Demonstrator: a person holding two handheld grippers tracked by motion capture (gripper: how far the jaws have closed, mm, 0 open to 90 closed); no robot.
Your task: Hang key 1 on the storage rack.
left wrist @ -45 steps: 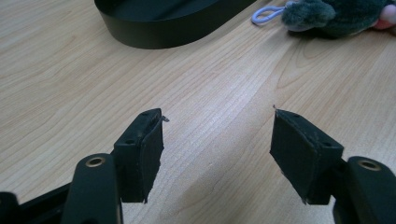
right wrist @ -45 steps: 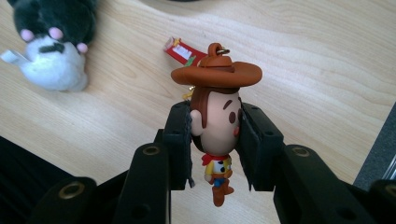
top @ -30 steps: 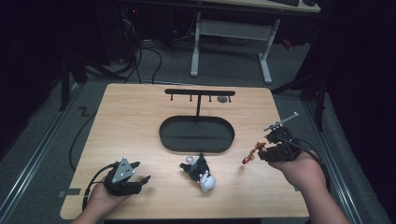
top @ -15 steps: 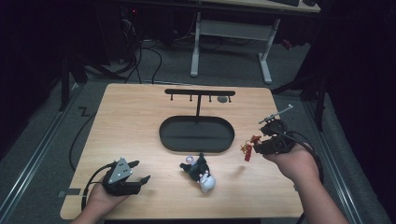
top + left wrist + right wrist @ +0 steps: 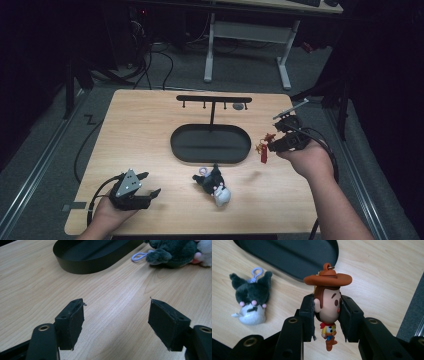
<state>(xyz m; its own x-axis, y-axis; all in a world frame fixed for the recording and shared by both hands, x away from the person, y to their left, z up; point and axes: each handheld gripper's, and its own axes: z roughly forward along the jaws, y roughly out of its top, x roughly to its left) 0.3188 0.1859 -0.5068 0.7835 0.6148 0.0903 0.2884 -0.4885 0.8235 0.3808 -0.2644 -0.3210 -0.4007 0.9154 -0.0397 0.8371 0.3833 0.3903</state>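
Right gripper (image 5: 327, 315) clenched on cowboy figurine (image 5: 327, 307), head pinched between fingers (image 5: 308, 315). Left gripper (image 5: 116, 322) released, bare table (image 5: 117, 302) between fingers; plush keychain (image 5: 175, 251) well beyond them, beside black tray (image 5: 82, 263).

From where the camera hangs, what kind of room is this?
Probably a lab or workshop recording station: a wooden table on grey carpet, loose cables trailing behind it, a bare desk frame beyond, and dark surroundings.
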